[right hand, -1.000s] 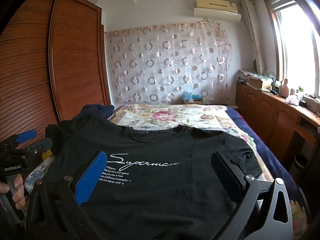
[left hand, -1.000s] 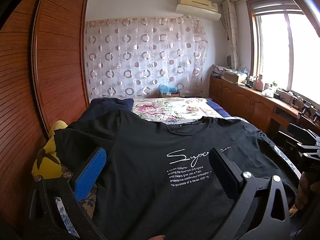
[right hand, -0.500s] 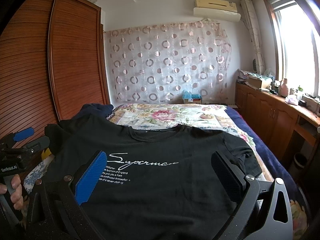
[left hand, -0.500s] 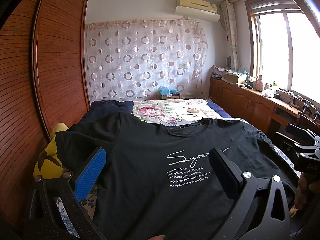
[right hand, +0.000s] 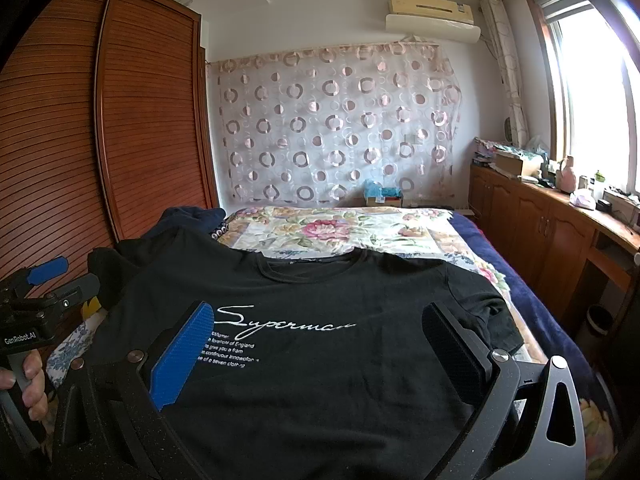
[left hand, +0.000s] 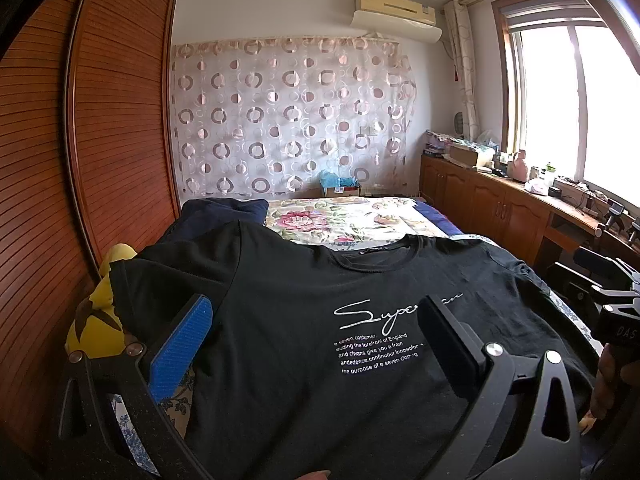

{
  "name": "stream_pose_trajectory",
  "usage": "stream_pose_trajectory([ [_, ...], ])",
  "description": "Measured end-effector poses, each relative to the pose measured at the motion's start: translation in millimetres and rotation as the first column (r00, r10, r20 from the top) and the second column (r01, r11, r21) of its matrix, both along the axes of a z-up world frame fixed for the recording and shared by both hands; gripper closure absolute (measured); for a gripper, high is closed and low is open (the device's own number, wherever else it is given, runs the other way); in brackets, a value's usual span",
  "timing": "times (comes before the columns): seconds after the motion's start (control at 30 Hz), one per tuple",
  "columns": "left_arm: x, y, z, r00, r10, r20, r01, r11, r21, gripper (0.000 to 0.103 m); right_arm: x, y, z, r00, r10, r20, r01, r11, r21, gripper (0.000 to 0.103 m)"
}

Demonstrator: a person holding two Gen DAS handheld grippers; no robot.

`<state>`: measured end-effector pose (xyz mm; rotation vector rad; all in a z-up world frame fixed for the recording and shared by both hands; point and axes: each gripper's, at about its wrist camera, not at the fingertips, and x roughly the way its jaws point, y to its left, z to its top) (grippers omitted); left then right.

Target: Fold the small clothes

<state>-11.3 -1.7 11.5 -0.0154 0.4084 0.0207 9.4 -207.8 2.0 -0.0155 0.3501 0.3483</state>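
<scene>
I see the black T-shirt (right hand: 320, 340) spread flat on the bed (right hand: 352, 228), directly beneath both tongs. Left tongs (left hand: 316, 344) and right tongs (right hand: 320, 344) stand wide apart, gripping nothing. Open floral cover lies ahead. Only the left view shows the yellow item (left hand: 96, 320) by the wardrobe (left hand: 80, 160).

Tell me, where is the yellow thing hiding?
The yellow thing sits at the left edge of the bed in the left wrist view, between the wooden wardrobe and the black T-shirt, partly tucked under its sleeve.
</scene>
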Motion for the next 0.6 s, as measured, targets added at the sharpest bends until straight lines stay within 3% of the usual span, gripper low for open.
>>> stream_pose_trajectory([
  [0.6, -0.9, -1.3, 1.9, 1.0, -0.002, 0.003, 0.002, 1.0, 0.002, 0.0, -0.1, -0.5, 0.5, 1.0, 0.0, 0.001, 0.0, 1.0, 0.0, 0.0],
])
